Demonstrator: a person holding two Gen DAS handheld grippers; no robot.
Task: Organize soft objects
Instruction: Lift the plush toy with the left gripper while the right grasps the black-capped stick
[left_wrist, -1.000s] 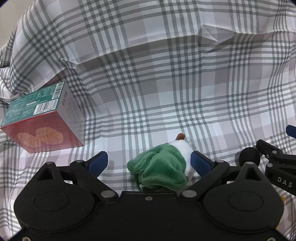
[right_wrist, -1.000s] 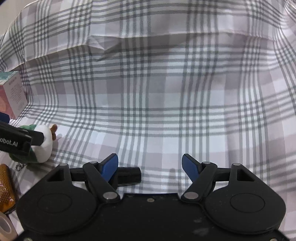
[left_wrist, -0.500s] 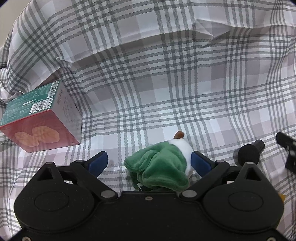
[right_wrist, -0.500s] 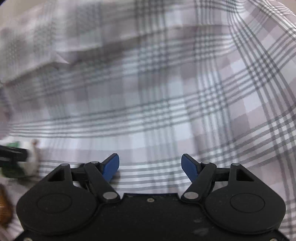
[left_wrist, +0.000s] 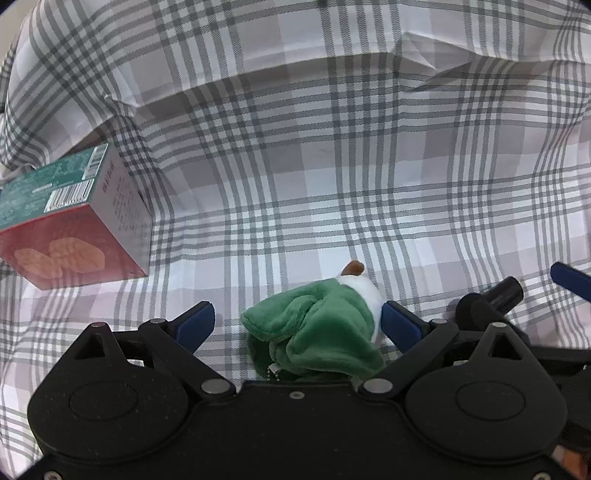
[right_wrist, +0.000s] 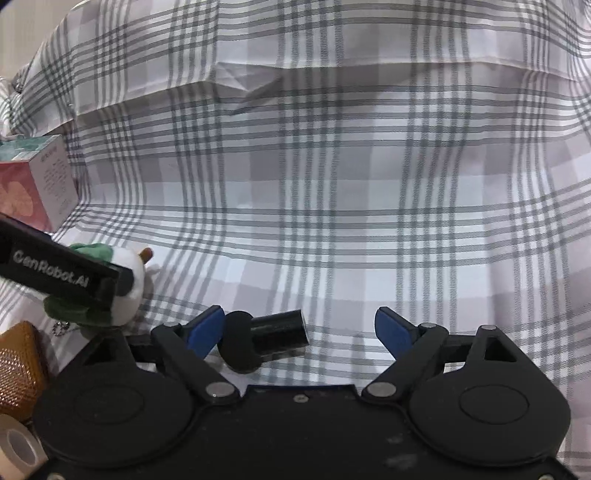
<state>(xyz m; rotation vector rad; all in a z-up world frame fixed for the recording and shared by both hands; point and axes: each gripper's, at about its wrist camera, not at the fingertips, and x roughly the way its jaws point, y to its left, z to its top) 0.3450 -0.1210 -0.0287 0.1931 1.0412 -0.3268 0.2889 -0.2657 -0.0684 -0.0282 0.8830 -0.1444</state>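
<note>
A small green and white plush toy (left_wrist: 325, 325) with a brown tip lies on the plaid cloth between the fingers of my left gripper (left_wrist: 299, 325). The jaws are wide open; the right finger touches the toy's white side and the left finger stands apart from it. The toy also shows in the right wrist view (right_wrist: 122, 284), partly behind the left gripper's black finger. My right gripper (right_wrist: 299, 328) is open and empty over bare cloth to the right of the toy. Its blue fingertip shows at the right edge of the left wrist view.
A red and green carton (left_wrist: 70, 221) stands on the cloth at the left. A black cylinder (right_wrist: 269, 332) lies by my right gripper's left finger. An orange textured object (right_wrist: 18, 365) and a tape roll (right_wrist: 18, 446) sit at the lower left. The plaid cloth (right_wrist: 332, 184) covers everything.
The right gripper swung away and came back near the toy. The left gripper stayed around the toy, still open.
</note>
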